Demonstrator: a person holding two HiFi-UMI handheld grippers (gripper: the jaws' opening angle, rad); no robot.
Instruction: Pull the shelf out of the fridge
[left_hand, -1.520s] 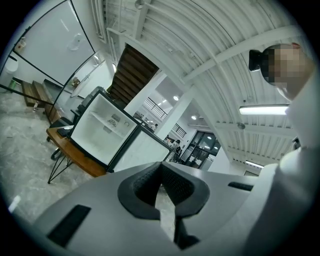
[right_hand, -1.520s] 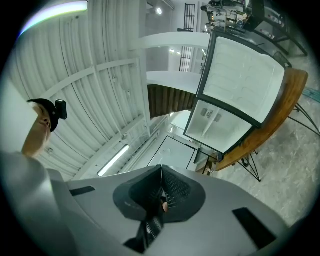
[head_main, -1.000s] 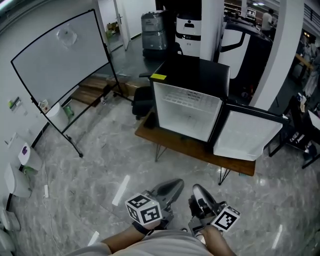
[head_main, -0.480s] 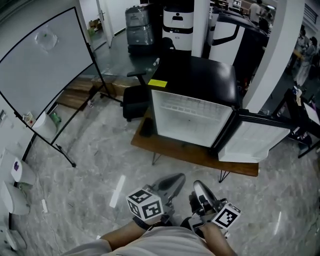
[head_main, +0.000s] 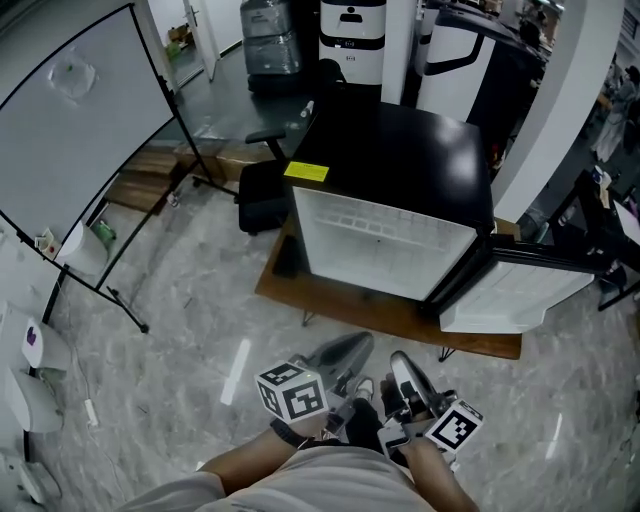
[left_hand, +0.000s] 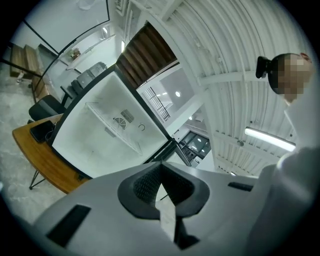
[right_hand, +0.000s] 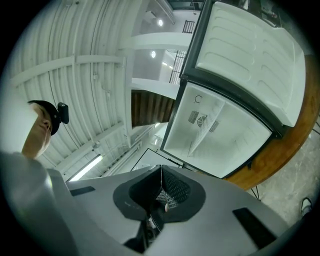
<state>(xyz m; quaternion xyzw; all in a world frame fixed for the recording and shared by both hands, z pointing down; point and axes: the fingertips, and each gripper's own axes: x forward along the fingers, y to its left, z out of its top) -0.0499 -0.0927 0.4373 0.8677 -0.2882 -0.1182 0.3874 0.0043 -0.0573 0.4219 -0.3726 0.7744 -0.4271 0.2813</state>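
While the fridge (head_main: 400, 150) hangs open, left gripper (head_main: 348, 352) and right gripper (head_main: 402, 368) are both pinched closed, empty. The shelf (left_hand: 112, 126) sits inside.

The left tool (left_hand: 161, 170) has its jaws pressed together, with nothing between them. Beyond it the fridge (left_hand: 95, 145) stands open on a wooden worktop (left_hand: 37, 155), with its shelf (left_hand: 114, 128) inside. A black chair (left_hand: 42, 107) sits beside it.

- The head view looks steeply down from above onto the floor (head_main: 180, 370), with the open fridge (head_main: 385, 240) some way ahead.
- The left gripper view looks out low and tilted, with the fridge at its left.
- The right gripper view tilts the opposite way, with the fridge at its right.
- All three share the fridge's white interior.
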